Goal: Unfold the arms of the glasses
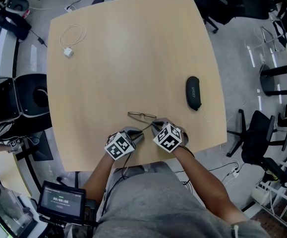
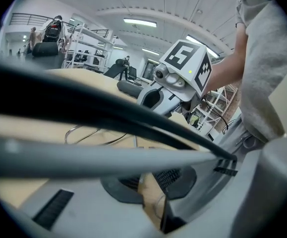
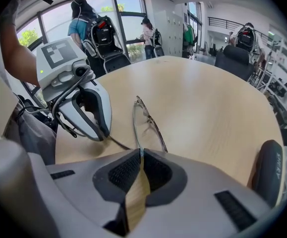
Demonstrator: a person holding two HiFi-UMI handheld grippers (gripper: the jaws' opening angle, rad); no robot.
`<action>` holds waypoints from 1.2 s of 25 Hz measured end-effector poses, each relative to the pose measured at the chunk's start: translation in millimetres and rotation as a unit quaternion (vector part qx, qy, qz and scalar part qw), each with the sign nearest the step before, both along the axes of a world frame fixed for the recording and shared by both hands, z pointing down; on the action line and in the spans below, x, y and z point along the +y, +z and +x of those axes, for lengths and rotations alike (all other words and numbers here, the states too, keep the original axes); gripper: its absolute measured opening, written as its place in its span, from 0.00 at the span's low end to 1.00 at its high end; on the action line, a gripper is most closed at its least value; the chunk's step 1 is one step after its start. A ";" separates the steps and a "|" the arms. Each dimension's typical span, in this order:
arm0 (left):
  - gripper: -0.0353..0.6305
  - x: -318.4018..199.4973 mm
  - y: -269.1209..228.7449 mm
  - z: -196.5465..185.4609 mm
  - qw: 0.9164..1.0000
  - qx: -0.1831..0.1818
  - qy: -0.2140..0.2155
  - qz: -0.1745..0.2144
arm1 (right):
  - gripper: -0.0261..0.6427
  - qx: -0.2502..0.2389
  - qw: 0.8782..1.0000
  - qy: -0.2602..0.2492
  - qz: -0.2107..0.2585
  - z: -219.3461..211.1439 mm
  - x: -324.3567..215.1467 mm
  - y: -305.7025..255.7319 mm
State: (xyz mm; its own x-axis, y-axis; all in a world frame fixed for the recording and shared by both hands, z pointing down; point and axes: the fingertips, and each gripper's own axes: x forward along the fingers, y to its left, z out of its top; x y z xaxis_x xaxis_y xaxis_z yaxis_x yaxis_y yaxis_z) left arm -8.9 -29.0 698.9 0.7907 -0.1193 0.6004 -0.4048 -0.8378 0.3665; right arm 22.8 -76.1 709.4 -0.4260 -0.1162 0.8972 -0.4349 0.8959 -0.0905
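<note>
Pinching the glasses [image 1: 142,116] from both sides, close to the near edge of the pale wooden surface [image 1: 133,53]. Had the right gripper [image 3: 141,168] clamped on one thin arm, jaws drawn almost together with just the wire between them. Had the left gripper [image 2: 149,181] likewise nearly closed, jaws a sliver apart round a thin strip of metal, apparently the other arm, with blurred cables [image 2: 84,155] across much of that view. Saw the front of the glasses lying flat, long axis running left to right in the head view with a slight slant, left end a little farther off. Saw, in the right gripper view, that same front stretching away from the jaws, the held arm at a narrow angle to it, the second arm leading off sideways as a dark line to the tip of the left gripper. Found both grippers side by side, near but apart, on the person's side of the frame. Noted a black glasses case [image 1: 193,92] well apart to the right, long axis pointing away from the person, and a coiled white cable [image 1: 73,36] with its plug [image 1: 68,52] far off at the back left.
</note>
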 end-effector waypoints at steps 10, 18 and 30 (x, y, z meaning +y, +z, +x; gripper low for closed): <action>0.10 -1.5 -17.4 44.7 0.992 0.093 -0.076 -0.045 | 0.08 0.008 1.000 -0.001 0.012 -1.8 -13.4 5.1; 0.10 -16.7 -41.4 36.5 0.980 0.154 -0.112 -0.058 | 0.08 -0.004 1.000 -0.002 -0.003 -9.1 -19.5 7.2; 0.10 -78.7 -40.7 -35.9 0.981 0.127 -0.144 -0.024 | 0.08 -0.013 0.999 -0.044 0.001 -14.1 -17.7 -0.1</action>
State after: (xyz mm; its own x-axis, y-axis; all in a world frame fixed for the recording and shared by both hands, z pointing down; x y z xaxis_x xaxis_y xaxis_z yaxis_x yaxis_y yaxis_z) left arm -44.8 -107.7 658.2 0.8529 -0.3366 0.3992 -0.5133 -0.6806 0.5229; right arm 8.7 -93.8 709.3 -0.4570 -0.0787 0.8860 -0.3528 0.9304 -0.0994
